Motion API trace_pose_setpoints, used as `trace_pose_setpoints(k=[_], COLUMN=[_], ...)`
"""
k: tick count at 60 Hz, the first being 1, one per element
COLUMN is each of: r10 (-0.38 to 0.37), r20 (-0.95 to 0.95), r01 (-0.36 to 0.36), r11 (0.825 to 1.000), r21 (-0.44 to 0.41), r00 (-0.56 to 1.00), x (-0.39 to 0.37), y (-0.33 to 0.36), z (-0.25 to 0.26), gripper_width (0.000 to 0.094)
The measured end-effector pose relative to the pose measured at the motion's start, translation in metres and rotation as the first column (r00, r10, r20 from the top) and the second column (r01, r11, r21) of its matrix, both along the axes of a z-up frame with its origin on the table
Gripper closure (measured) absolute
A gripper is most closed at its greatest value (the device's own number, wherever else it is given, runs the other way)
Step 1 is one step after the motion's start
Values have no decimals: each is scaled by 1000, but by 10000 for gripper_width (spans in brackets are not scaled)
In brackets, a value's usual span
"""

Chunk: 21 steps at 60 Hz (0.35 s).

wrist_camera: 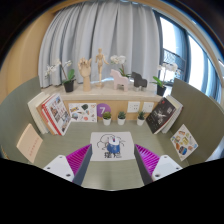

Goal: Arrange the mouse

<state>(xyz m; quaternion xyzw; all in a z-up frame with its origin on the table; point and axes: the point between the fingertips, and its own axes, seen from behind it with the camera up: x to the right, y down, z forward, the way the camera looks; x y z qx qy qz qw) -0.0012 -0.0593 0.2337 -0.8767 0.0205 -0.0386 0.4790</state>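
Grey curtains [95, 30] and a window back the far end of a greenish tabletop [110, 165], with books [52, 112] propped left and right, small potted plants [106, 117] and wooden figures [85, 68] on a far shelf.

Gripper view: my tool [112, 158] stands open, its purple pads [78, 156] well apart and holding nothing. Between and just ahead of them lies a white, patterned object [114, 148], apparently the mouse on a mat, though I cannot tell for certain. My judgement: advance low and level, centre the fingers on its flanks, and close gently to avoid skidding it.
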Motion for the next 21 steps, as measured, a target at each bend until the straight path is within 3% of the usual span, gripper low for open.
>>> trace_pose_setpoints(k=[21], r10=[1], r20=[-3], r01=[0], r11=[999], r21=[45], r00=[1000], x=[-15], y=[-42], z=[19], gripper_width=[93])
